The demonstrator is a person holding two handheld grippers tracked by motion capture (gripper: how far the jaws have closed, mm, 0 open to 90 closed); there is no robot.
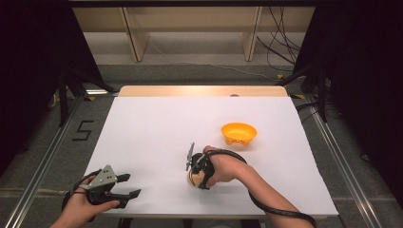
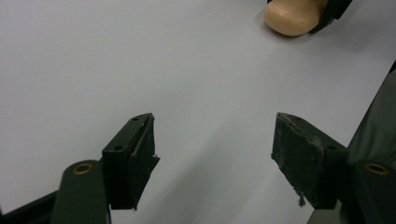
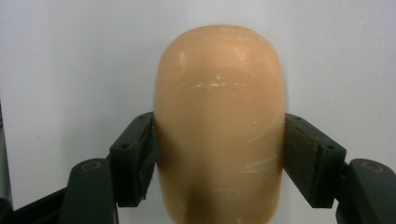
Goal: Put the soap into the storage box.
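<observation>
On the desk point(image 1: 142, 123), the bowl point(image 1: 238, 133) sits right of centre; the rounded block point(image 1: 195, 178) lies nearer the front, between the right tongs point(image 1: 197, 175); left tongs point(image 1: 128, 186) rest at the front-left corner.

Left hand-held gripper point(image 1: 124, 186): black body topped by a grey three-cornered plate, with two black jaws faced in worn, frayed padding (brass-coloured rivets at the pivots, small screw holes in each jaw). Right hand-held gripper point(image 1: 196, 167): same build, trailing a thick black cable. Forearms bare, no sleeves.
</observation>
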